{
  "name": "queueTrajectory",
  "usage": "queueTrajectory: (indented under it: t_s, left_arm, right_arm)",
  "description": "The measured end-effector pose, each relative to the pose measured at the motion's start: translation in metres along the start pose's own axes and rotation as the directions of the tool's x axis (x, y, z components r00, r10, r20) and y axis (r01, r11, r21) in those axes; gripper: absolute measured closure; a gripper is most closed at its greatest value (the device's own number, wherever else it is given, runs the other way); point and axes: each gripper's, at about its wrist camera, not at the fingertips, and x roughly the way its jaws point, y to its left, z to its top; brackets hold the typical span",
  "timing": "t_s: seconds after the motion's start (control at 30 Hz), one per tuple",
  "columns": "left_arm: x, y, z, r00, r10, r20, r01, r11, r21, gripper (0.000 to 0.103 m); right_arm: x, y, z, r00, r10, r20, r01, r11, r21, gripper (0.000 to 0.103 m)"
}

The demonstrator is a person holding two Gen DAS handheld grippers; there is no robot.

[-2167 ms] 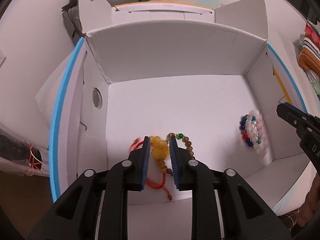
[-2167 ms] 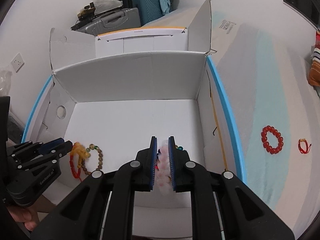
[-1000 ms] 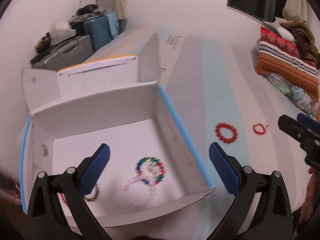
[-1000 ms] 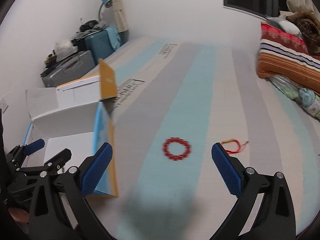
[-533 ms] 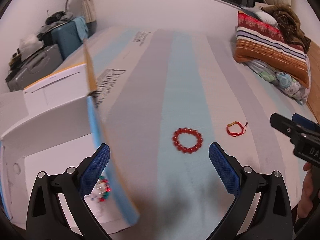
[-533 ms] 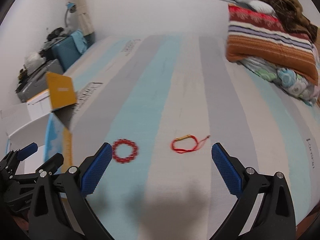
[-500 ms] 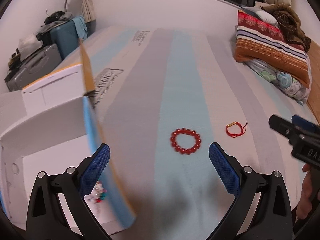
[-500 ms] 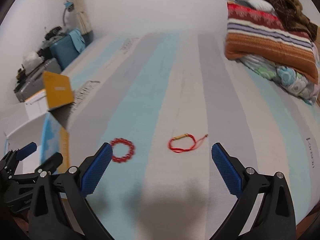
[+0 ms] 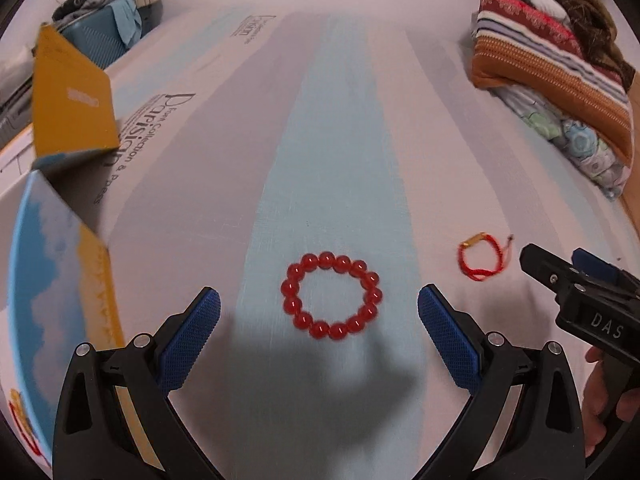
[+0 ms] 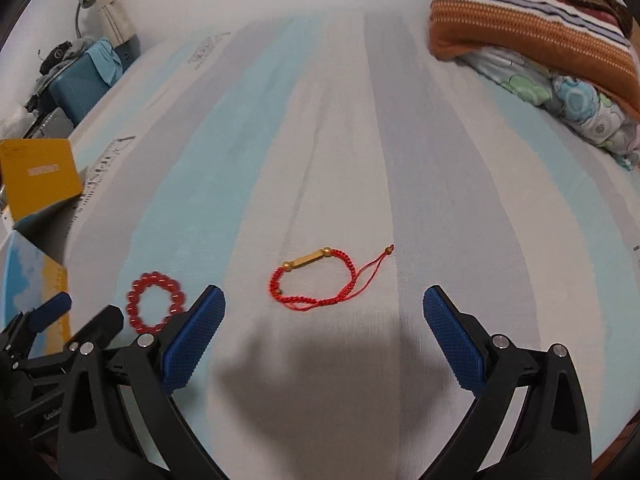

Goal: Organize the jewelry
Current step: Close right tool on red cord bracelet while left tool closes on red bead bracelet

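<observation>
While both tools hang over the striped bed (image 9: 332, 140), each has its own piece of jewelry ahead of it. From the left wrist view, the left gripper (image 9: 319, 330) is spread wide and holds nothing, and the bead bracelet (image 9: 331, 295), a ring of round red beads, lies flat on the pale blue stripe between its blue pads (image 9: 188, 340), touching neither. To the right of the beads, well apart from them, lies the cord bracelet (image 9: 482, 256), red with a small gold bar, and just beyond it the right gripper (image 9: 568, 276) comes in from the edge, with a hand (image 9: 604, 396) on its handle. From the right wrist view, the right gripper (image 10: 324, 334) is likewise released and empty; the cord bracelet (image 10: 316, 278) lies on the sheet ahead of its gap, its loose tail running off to the right. The bead bracelet (image 10: 156, 302) lies to the left, near the tip of the left gripper (image 10: 76, 316). At the far left stands the box (image 9: 60, 264), its blue and yellow wall and a yellow flap in view.
</observation>
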Motion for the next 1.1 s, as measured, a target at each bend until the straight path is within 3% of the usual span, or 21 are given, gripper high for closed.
queueTrajectory:
  t_s: [0.3, 0.57, 0.67, 1.1]
  left_arm:
    - [0.045, -0.007, 0.004, 0.999, 0.008, -0.053, -0.006, 0.999, 0.035, 0.006]
    - [0.070, -0.011, 0.006, 0.997, -0.011, -0.079, 0.012, 1.000, 0.023, 0.006]
    - [0.073, -0.012, 0.003, 0.997, -0.008, -0.079, 0.010, 1.000, 0.022, 0.011]
    - [0.068, -0.001, 0.001, 0.997, 0.026, -0.066, -0.026, 1.000, -0.004, 0.063]
  right_arm:
    - [0.061, -0.015, 0.001, 0.996, 0.021, -0.087, -0.020, 1.000, 0.005, 0.008]
    - [0.085, -0.013, 0.005, 0.993, 0.037, -0.110, -0.035, 0.999, 0.017, 0.008]
    - [0.089, -0.012, 0.007, 0.994, 0.033, -0.109, -0.031, 0.999, 0.020, 0.008]
    - [0.083, -0.017, 0.005, 0.997, 0.012, -0.070, -0.009, 0.999, 0.050, 0.060]
